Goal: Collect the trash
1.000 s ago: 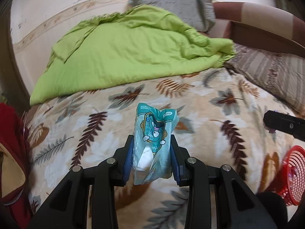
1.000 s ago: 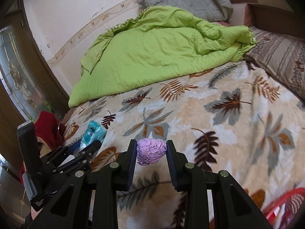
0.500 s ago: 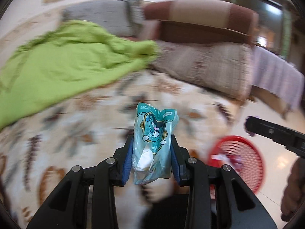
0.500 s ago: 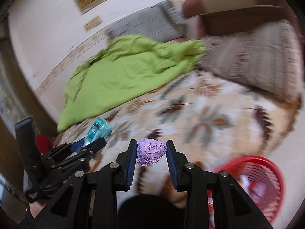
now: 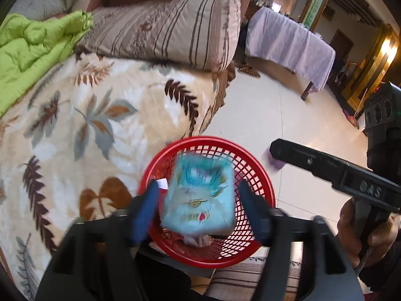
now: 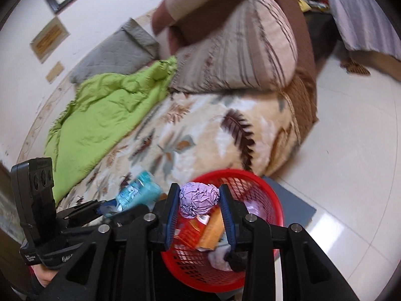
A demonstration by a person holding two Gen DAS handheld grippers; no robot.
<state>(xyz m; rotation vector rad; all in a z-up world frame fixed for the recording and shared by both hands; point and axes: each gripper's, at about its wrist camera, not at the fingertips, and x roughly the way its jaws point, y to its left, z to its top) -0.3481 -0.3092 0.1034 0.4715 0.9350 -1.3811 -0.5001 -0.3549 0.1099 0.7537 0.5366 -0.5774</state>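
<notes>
A red mesh basket [image 5: 208, 139] stands on the floor beside the bed, with wrappers inside it [image 6: 211, 233]. My left gripper [image 5: 198, 192] hangs over it and its jaws are opening. The blurred teal snack packet [image 5: 198, 198] is loose between the pads, with a gap on each side. My right gripper [image 6: 199, 193] is over the same basket [image 6: 263, 183]. Its jaws are starting to open, but the crumpled purple paper ball [image 6: 199, 199] still touches both pads. The left gripper and the teal packet [image 6: 136, 195] show at the left of the right wrist view.
The bed's leaf-patterned blanket [image 5: 87, 125] borders the basket on the left, with a green quilt [image 5: 30, 57] and a striped pillow [image 5: 170, 30] further back. A grey mat [image 6: 295, 208] lies under the basket on pale tiled floor [image 5: 263, 105]. A cloth-covered table [image 5: 288, 40] stands beyond.
Both grippers swung from above the bed to above the red basket and tipped downward. The left jaws spread apart and let go of the teal packet. The purple ball stays between the right pads.
</notes>
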